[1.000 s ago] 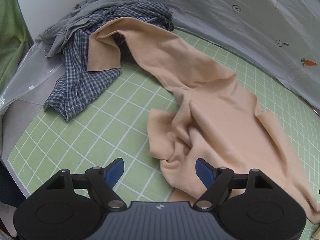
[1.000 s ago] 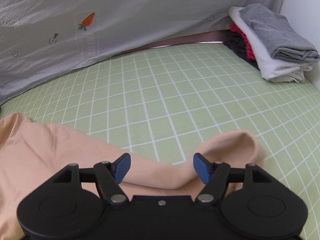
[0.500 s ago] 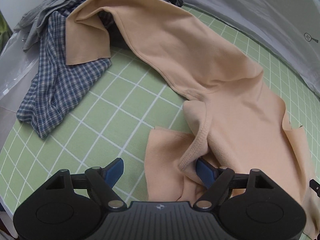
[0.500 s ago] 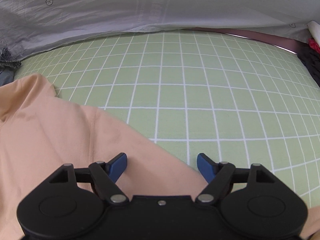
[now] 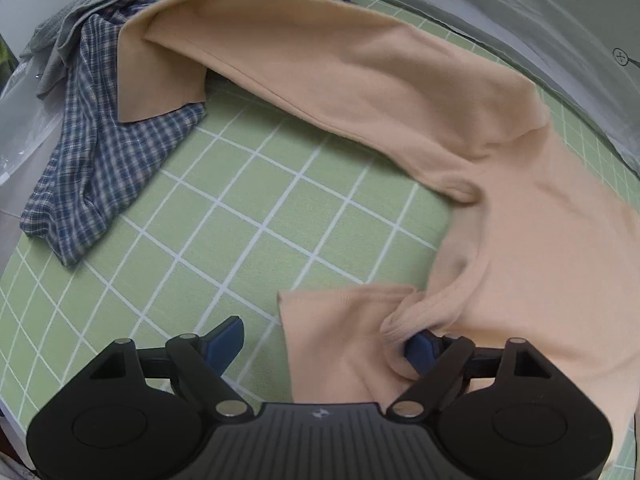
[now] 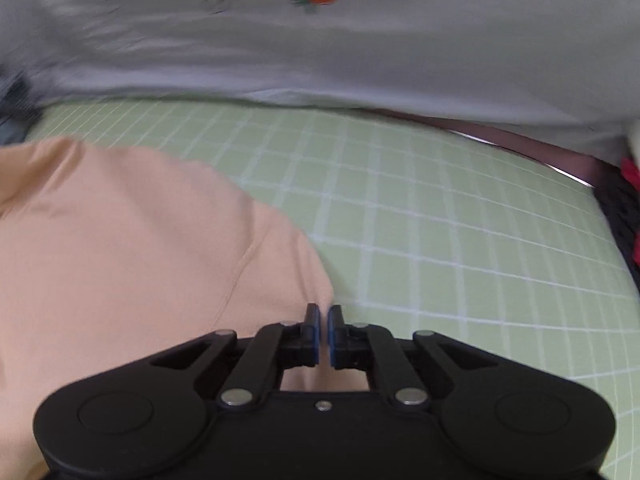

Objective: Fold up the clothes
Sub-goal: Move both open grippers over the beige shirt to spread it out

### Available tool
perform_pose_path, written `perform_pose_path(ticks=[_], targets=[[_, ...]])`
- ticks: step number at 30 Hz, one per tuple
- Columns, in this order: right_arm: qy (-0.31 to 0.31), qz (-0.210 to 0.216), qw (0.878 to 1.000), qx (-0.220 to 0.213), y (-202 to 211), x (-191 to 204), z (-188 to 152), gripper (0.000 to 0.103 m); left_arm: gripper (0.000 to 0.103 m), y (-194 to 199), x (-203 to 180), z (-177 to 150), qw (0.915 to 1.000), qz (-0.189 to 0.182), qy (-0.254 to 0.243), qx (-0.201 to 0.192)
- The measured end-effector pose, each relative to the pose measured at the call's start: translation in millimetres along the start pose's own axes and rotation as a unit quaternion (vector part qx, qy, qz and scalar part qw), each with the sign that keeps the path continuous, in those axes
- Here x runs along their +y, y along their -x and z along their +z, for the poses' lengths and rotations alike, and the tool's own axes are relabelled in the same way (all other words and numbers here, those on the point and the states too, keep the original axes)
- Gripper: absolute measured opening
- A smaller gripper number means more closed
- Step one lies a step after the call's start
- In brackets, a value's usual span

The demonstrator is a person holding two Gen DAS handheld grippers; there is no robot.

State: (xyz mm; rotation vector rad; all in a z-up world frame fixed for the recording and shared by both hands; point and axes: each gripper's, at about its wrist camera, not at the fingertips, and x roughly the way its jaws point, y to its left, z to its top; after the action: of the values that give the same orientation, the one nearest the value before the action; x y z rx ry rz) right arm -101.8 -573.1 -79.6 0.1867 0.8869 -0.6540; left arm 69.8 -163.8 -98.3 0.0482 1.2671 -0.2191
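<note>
A peach long-sleeved top (image 5: 460, 120) lies spread over the green grid mat (image 5: 240, 220). One sleeve runs up onto the pile of clothes at the back left. My left gripper (image 5: 324, 344) is open, low over the mat. A bunched fold of the top with its ribbed edge lies between the fingers, against the right pad (image 5: 420, 350). In the right wrist view the top (image 6: 140, 240) fills the left side. My right gripper (image 6: 324, 330) is shut on the top's edge.
A blue checked shirt (image 5: 100, 160) and a grey garment (image 5: 68, 32) lie heaped at the back left. A grey cover with a carrot print (image 6: 328, 40) rises behind the mat (image 6: 440, 240). Dark and red folded clothes (image 6: 628, 208) sit at the far right.
My right gripper has closed on the edge of the top. My left gripper has moved closer to the bunched fold, staying open. The right view has swung and is blurred.
</note>
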Motion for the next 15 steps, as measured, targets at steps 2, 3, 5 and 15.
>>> perform_pose_path(ticks=[2, 3, 5, 15], targets=[[-0.040, -0.059, 0.997, -0.007, -4, -23, 10, 0.009, 0.086, 1, -11, -3, 0.9999, 0.004, -0.015, -0.001], [-0.056, -0.074, 0.996, -0.003, -4, -31, 13, 0.026, 0.086, 1, -17, -5, 0.9996, 0.010, -0.025, -0.003], [-0.086, -0.076, 0.993, -0.007, 4, -41, 13, 0.046, 0.086, 3, -27, -7, 0.9986, 0.022, -0.048, -0.010], [-0.168, -0.008, 0.985, 0.035, 52, -1, -57, 0.077, 0.076, 20, -23, -20, 0.9980, -0.018, -0.058, -0.018]])
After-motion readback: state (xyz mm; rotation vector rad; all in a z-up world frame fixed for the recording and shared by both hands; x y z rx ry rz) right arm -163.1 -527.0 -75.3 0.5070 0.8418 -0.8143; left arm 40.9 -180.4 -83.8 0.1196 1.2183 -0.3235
